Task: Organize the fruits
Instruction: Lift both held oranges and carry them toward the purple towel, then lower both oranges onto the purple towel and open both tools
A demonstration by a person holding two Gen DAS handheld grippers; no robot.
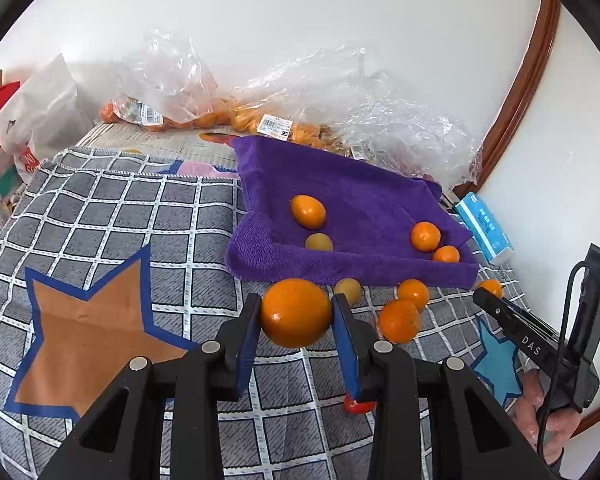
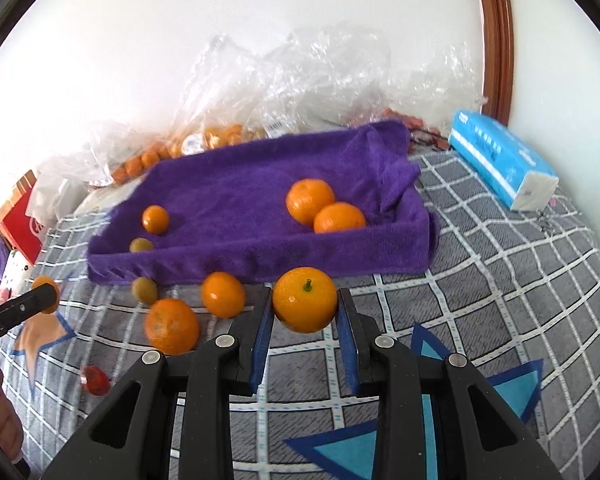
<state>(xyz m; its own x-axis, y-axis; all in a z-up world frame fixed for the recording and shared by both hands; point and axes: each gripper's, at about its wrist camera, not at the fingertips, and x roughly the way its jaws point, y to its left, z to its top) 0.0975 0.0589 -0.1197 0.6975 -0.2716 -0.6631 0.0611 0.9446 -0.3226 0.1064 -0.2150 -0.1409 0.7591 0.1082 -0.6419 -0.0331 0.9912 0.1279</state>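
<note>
left gripper (image 1: 296, 316) clamped on a smooth orange kumquat (image 1: 296, 313); right gripper (image 2: 305, 306) clamped on another, green-stemmed kumquat (image 2: 305, 299), both held just short of the purple towel-lined tray (image 2: 260, 260). best carried clear over the near wall, then released low beside the mandarins (image 2: 310, 200) inside. loose fruit lying on the checked cloth (image 1: 140, 216) near the tray's front.

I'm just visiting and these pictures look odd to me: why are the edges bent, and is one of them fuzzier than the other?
Both views come through fisheye lenses, so the checked cloth bows and black corners ring each picture. The left wrist view is sharp. The right wrist view is smeared, most on the purple towel tray and the loose orange. Daylight is soft in both, with small glints on the fruit.
</note>
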